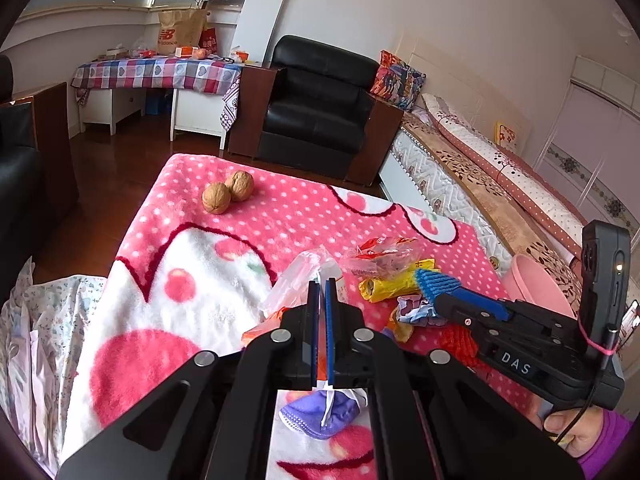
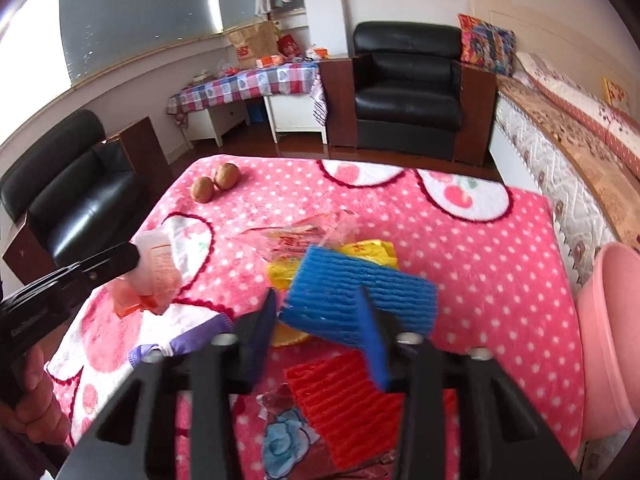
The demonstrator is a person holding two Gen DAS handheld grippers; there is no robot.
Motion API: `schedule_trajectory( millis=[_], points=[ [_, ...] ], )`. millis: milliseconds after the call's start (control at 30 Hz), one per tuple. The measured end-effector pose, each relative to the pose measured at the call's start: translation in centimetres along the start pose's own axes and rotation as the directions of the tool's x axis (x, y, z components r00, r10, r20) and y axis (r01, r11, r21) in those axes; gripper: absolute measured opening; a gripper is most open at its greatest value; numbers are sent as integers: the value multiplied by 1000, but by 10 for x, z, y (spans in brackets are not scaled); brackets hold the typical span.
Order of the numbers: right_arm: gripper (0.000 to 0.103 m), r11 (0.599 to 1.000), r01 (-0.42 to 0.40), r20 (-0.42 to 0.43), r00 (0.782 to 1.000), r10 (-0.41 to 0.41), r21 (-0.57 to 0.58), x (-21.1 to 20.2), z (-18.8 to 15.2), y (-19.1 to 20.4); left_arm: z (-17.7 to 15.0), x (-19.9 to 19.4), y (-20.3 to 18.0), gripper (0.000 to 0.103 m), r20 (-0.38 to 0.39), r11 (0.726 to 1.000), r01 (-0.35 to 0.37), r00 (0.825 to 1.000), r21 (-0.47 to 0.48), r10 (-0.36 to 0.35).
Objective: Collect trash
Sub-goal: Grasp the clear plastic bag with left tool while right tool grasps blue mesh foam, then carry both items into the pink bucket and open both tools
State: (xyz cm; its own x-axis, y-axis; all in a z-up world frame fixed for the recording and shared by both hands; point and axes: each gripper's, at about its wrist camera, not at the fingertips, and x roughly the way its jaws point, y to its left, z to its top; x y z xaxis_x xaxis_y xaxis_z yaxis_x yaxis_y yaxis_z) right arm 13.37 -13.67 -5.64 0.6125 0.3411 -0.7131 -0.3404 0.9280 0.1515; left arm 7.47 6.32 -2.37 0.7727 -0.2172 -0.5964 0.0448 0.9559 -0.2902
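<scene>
Left wrist view: the left gripper [image 1: 323, 284] pinches a clear wrapper [image 1: 298, 280] above the pink blanket [image 1: 280, 216]. The right gripper [image 2: 320, 312], jaws spread, hangs over the wrapper pile [image 2: 360, 252]; a pink bin [image 2: 612, 340] stands beside the blanket.

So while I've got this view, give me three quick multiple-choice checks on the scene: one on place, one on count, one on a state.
1. Where is the pink basin?
A. between the walnuts
B. off the right edge of the blanket
C. on the black armchair

2. How many walnuts lie on the blanket?
A. one
B. two
C. four

3. How is the left gripper?
A. shut on the clear wrapper
B. wide open above the walnuts
C. out of view

Answers:
1 B: the pink basin sits past the right edge of the blanket.
2 B: two walnuts touch near the far left corner.
3 A: the left gripper has its fingers closed with the clear wrapper pinched between them.
</scene>
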Motion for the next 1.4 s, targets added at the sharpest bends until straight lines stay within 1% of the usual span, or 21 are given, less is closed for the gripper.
schedule_trajectory(
  millis=[33, 67, 100, 367, 533, 600, 767, 1000, 1100, 1267, 1300, 1400],
  points=[
    [13, 1000, 2, -5, 1000, -2, 13, 0, -1, -4, 0, -1, -1, 2, 0, 1000, 2, 1000, 1, -2],
    [7, 1000, -4, -7, 1000, 4, 29, -3, -3, -9, 0, -2, -2, 2, 2, 1000, 4, 1000, 2, -4],
    [7, 999, -8, -4, 1000, 8, 42, -6, -5, -14, 1, -2, -3, 2, 4, 1000, 6, 1000, 3, -6],
    [6, 993, -58, 95, 994, 48, 100, -62, -19, -34, 2, -13, -19, 2, 27, 999, 31, 999, 27, -32],
    [6, 986, -97, 166, 983, 74, 133, -100, -22, -46, 5, -22, -35, 2, 44, 997, 59, 997, 42, -61],
    [6, 985, -100, 191, 979, 72, 142, -112, -22, -51, 6, -26, -41, 2, 51, 996, 74, 996, 50, -76],
    [6, 978, -90, 239, 970, 43, 188, -137, -27, -72, 9, -29, -65, 2, 54, 990, 121, 991, 68, -124],
    [6, 966, -57, 296, 955, -22, 254, -170, -41, -110, 8, -24, -113, 2, 45, 972, 190, 979, 135, -198],
    [6, 957, -52, 327, 944, -46, 286, -184, -45, -131, 8, -19, -137, 2, 35, 961, 233, 970, 147, -241],
    [6, 940, -26, 363, 926, -106, 340, -206, -55, -165, 7, -7, -185, 2, 15, 932, 307, 949, 192, -315],
    [6, 934, -21, 368, 922, -120, 358, -209, -57, -174, 7, -4, -195, 2, 5, 926, 318, 945, 203, -326],
    [6, 920, -15, 366, 920, -141, 391, -213, -64, -195, 2, 8, -221, 2, -39, 907, 352, 935, 229, -353]
  ],
)
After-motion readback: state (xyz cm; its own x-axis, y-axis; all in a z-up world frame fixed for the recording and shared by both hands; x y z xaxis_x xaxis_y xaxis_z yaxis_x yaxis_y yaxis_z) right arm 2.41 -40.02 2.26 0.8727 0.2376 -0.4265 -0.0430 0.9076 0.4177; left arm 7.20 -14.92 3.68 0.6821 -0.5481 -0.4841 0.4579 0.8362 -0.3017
